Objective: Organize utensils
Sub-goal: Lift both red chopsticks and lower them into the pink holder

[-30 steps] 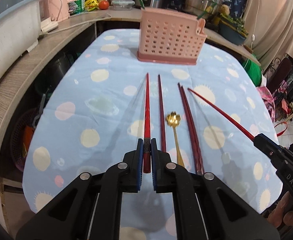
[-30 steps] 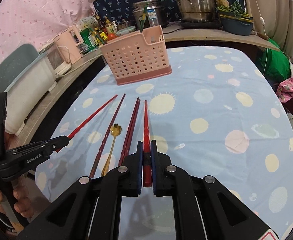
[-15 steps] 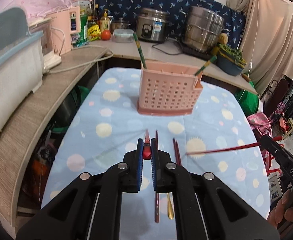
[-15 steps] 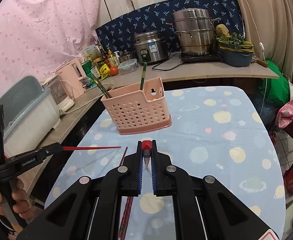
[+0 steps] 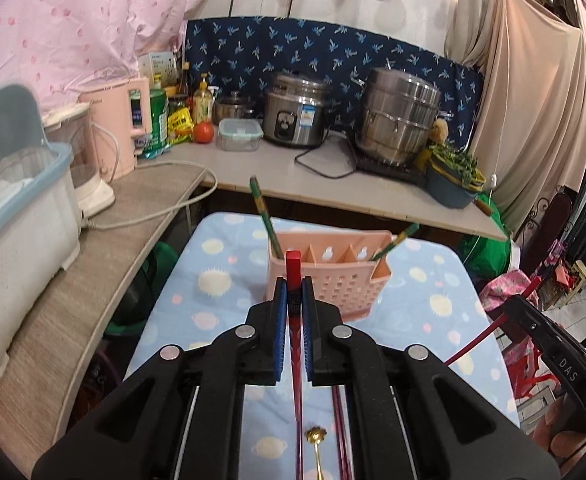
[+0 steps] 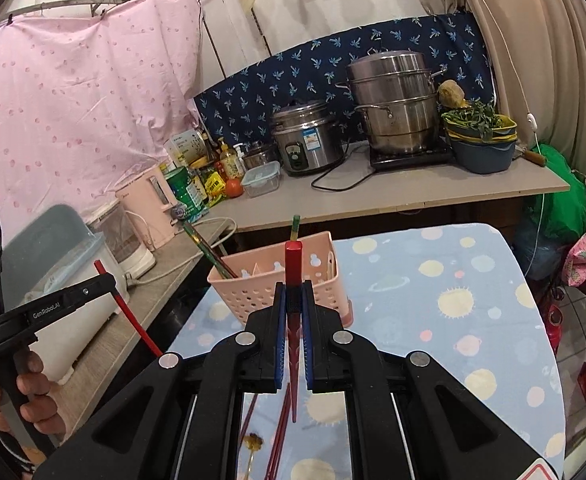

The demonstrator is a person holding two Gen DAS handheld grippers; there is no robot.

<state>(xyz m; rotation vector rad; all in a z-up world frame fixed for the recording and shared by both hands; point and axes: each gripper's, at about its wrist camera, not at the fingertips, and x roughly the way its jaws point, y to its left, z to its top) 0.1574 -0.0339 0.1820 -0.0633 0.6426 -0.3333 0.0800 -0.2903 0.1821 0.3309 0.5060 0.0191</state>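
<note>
Both of your grippers have lifted off the desk within the last second. The left gripper has its fingers closed on a red chopstick, now upright at frame centre before the pink basket; the right gripper likewise clamps its chopstick. Spoon and dark chopsticks remain on the desk, lower centre. Insertion is likely next.
</note>
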